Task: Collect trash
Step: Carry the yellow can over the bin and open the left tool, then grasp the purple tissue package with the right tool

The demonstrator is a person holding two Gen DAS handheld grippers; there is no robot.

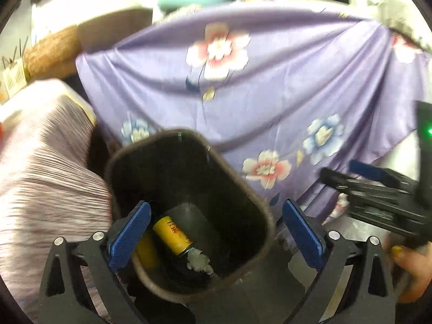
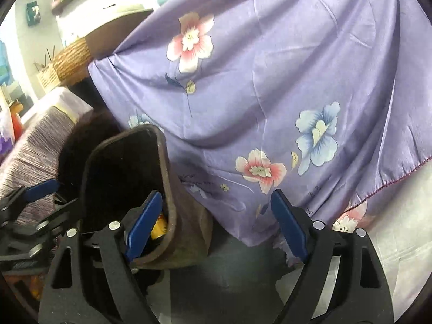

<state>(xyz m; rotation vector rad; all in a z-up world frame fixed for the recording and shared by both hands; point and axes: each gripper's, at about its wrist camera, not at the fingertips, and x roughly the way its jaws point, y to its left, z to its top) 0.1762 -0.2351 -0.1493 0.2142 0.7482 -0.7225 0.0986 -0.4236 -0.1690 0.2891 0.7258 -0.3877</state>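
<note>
Left wrist view: the bin stands on the dark floor, seen from above; inside lie a yellow can and a white crumpled scrap.
Left gripper: spread wide, nothing between the blue pads, poised over the bin's mouth.
Right gripper from here: at the right edge, a hand below it.
Right wrist view: the bin's brown outer wall; only a sliver of the can shows.
Right gripper: spread, empty.
Room: purple flowered cloth hangs behind the bin; a striped cloth lies left.
</note>
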